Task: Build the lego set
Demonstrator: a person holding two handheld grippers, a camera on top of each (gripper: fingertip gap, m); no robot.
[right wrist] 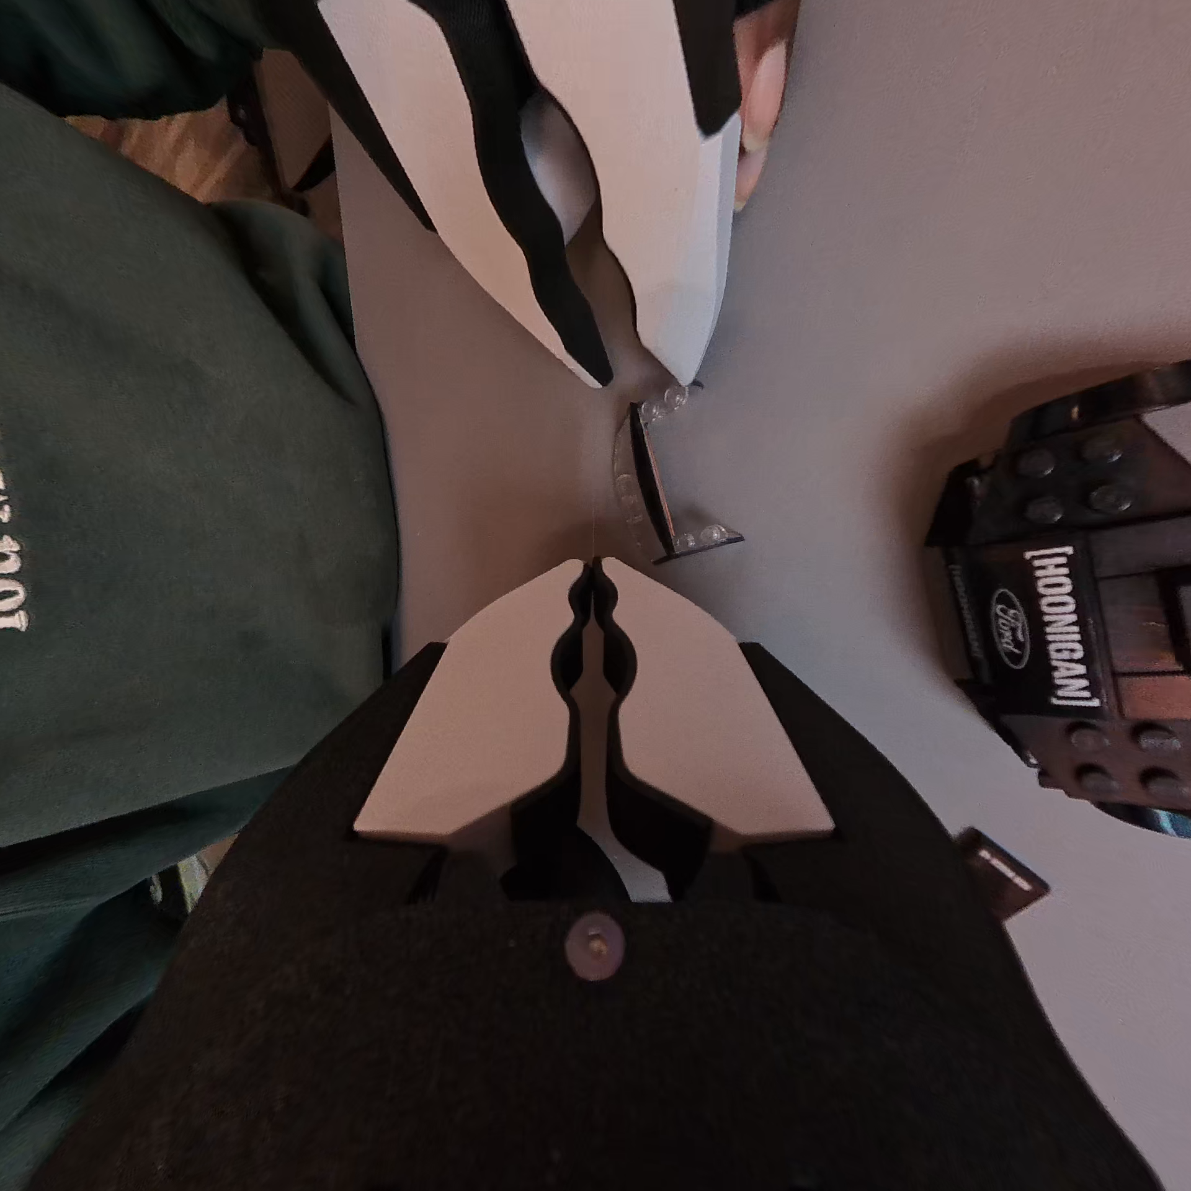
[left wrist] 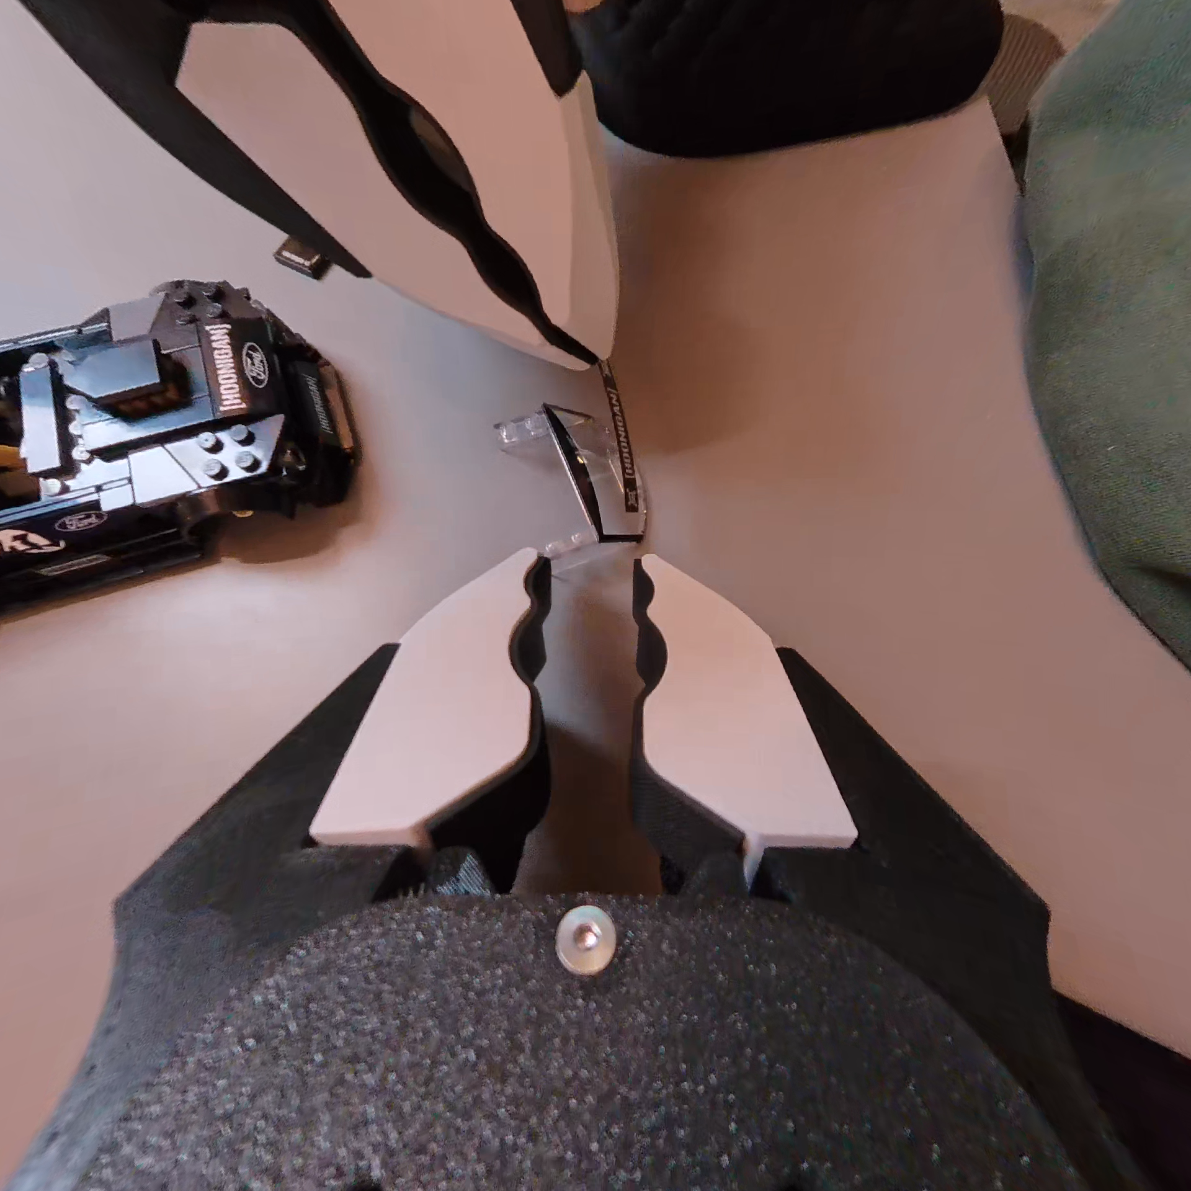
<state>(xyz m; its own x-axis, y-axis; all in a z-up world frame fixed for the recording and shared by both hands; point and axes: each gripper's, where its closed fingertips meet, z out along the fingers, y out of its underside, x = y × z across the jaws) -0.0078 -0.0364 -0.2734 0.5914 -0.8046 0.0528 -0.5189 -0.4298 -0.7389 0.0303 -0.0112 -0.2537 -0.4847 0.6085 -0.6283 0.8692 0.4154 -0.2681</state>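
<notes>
A clear Lego windscreen piece (left wrist: 583,464) with a black sticker strip lies on the grey table between my two grippers; it also shows in the right wrist view (right wrist: 644,480). My left gripper (left wrist: 588,557) is open a little, and the windscreen's near clear end sits right at its fingertips. My right gripper (right wrist: 594,566) is shut and empty, its tip at the opposite end of the windscreen; whether it touches is unclear. The black, partly built Lego car (left wrist: 161,438) stands to the left, apart from both grippers, and shows in the right wrist view (right wrist: 1083,612).
A small loose black piece (left wrist: 303,258) lies beyond the car, also seen in the right wrist view (right wrist: 999,883). A person in a green sweater (right wrist: 161,451) sits at the table edge, close to the grippers. A fingertip (right wrist: 760,96) holds the left gripper.
</notes>
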